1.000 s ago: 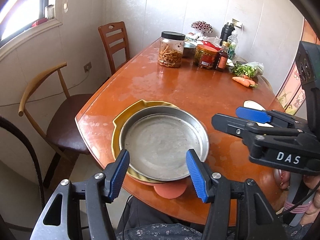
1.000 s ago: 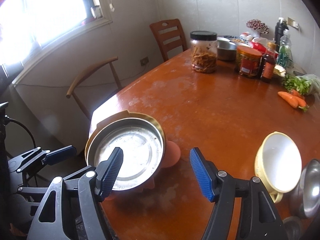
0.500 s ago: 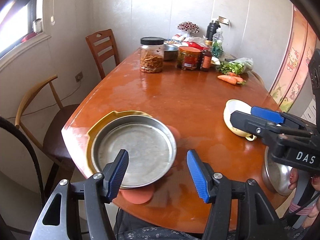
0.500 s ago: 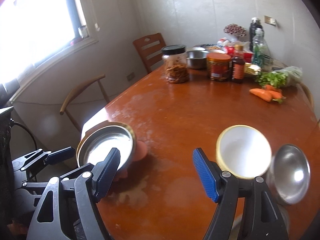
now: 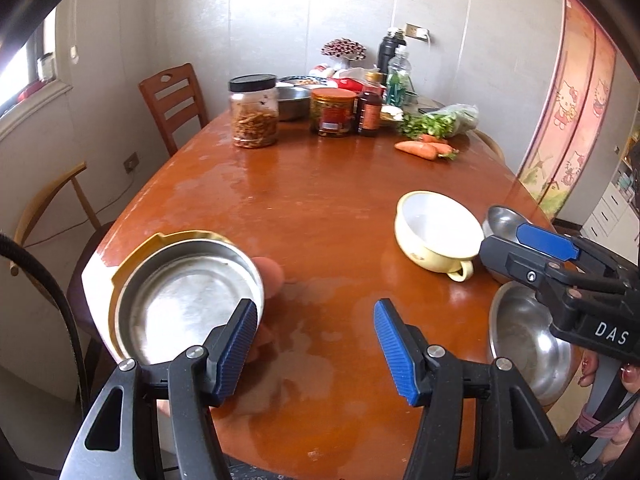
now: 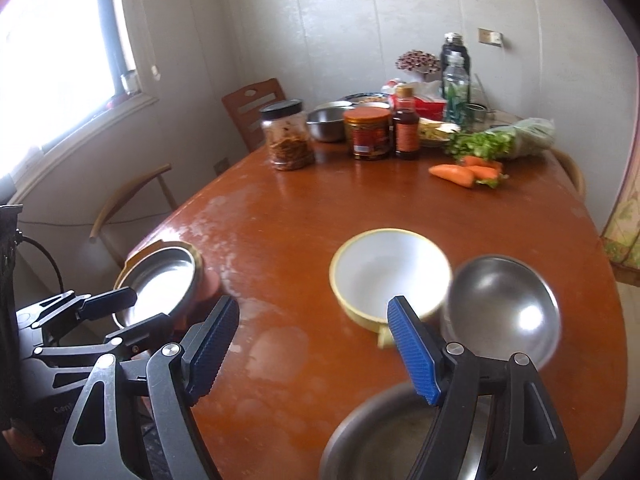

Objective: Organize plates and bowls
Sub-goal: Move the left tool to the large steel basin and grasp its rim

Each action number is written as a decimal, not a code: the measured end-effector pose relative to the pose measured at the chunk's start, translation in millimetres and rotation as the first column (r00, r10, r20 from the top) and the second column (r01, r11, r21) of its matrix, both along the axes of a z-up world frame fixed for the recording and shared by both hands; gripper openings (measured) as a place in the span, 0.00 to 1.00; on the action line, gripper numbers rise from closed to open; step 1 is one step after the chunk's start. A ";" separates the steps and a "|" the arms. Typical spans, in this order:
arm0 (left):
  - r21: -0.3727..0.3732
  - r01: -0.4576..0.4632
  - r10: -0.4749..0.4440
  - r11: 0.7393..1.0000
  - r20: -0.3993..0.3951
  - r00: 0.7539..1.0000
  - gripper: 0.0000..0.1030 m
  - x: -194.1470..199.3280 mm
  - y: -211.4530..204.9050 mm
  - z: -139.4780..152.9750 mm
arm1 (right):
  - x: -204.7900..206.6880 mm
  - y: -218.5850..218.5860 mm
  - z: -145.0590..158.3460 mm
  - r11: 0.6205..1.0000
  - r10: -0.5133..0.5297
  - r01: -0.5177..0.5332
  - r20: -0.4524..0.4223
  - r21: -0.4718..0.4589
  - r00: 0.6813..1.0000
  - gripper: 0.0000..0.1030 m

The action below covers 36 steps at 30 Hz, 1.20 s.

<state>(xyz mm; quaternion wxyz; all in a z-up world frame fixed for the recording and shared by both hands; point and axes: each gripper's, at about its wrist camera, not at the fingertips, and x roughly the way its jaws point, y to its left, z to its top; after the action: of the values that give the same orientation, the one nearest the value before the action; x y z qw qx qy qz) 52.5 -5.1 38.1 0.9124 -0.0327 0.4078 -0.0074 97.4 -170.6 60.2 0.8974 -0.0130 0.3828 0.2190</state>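
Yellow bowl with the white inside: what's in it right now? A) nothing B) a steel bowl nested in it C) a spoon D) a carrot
A: the yellow bowl shows a bare white inside in both wrist views; the carrots lie farther back on the table, and the steel bowl sits beside it, not in it.

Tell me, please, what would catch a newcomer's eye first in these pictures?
Probably the stack of steel plate on a gold tray at the near left corner of the glossy brown table. Next, the yellow white-lined bowl and two steel bowls at near right. Both blue-padded grippers, left gripper and right gripper, are empty.
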 end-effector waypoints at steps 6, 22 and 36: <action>0.003 0.039 -0.039 0.999 -0.002 0.999 0.59 4.0 -24.9 0.0 | -8.7 -27.1 1.2 1.000 -0.030 0.030 0.012 -0.001 0.999 0.76; -0.006 0.157 -0.157 0.988 -0.036 0.987 0.59 5.5 -86.2 -11.8 | -39.8 -92.0 -12.4 0.990 -0.113 0.115 0.027 -0.078 0.993 0.78; -0.054 0.272 -0.277 0.961 -0.112 0.954 0.59 14.7 -131.9 -36.7 | -55.6 -139.1 -54.5 0.983 -0.178 0.173 -0.103 -0.053 0.979 0.78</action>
<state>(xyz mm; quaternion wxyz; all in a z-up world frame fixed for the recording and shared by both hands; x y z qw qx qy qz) 67.2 -137.0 1.5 0.8760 0.0067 0.4616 -0.1399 41.9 -309.6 5.7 0.8909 0.0130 0.4349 0.1307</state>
